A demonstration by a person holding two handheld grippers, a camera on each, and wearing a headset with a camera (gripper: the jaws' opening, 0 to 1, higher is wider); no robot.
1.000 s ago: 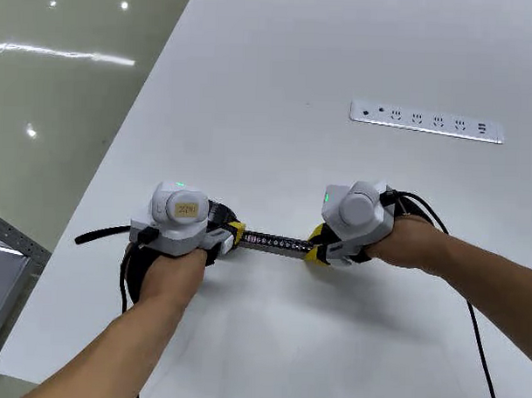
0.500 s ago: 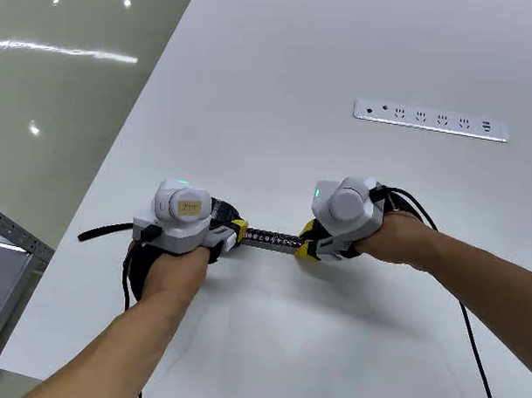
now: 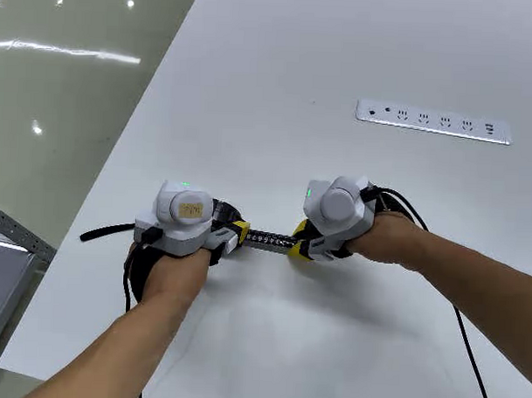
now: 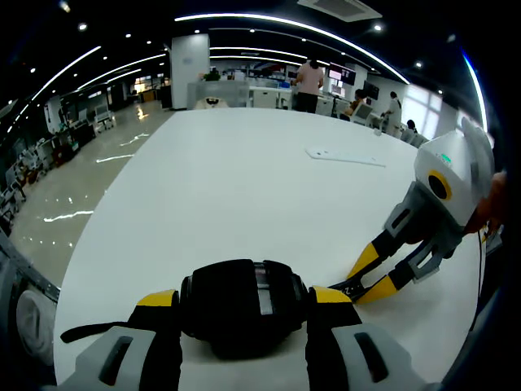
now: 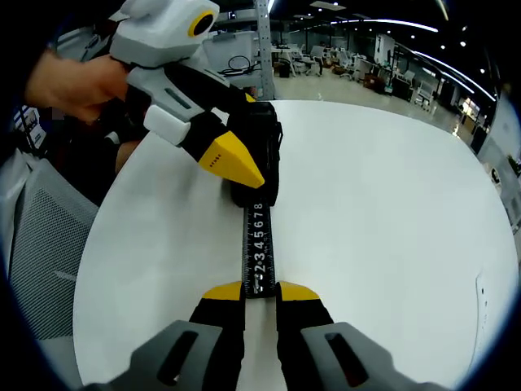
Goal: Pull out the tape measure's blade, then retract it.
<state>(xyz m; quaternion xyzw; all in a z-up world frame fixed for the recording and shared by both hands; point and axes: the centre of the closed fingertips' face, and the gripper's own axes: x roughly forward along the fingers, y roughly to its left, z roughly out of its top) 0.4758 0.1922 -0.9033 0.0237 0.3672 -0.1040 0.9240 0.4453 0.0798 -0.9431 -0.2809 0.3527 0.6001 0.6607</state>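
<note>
Right tool (image 5: pixel 260 292), pinching the blade tip (image 5: pixel 259 273), has neared left tool (image 4: pixel 244 296) clamping the case (image 4: pixel 240 319).

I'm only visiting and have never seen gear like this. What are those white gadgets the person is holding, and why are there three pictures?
There is no robot here: a person carries two hand-held grippers. The wide picture comes from a headset camera looking down at a white table. The two round pictures come from cameras riding on the grippers themselves. The left gripper clamps a black tape measure case. The right gripper pinches the end of its blade, which is drawn a short way out between them. A white power strip lies farther back on the table.
</note>
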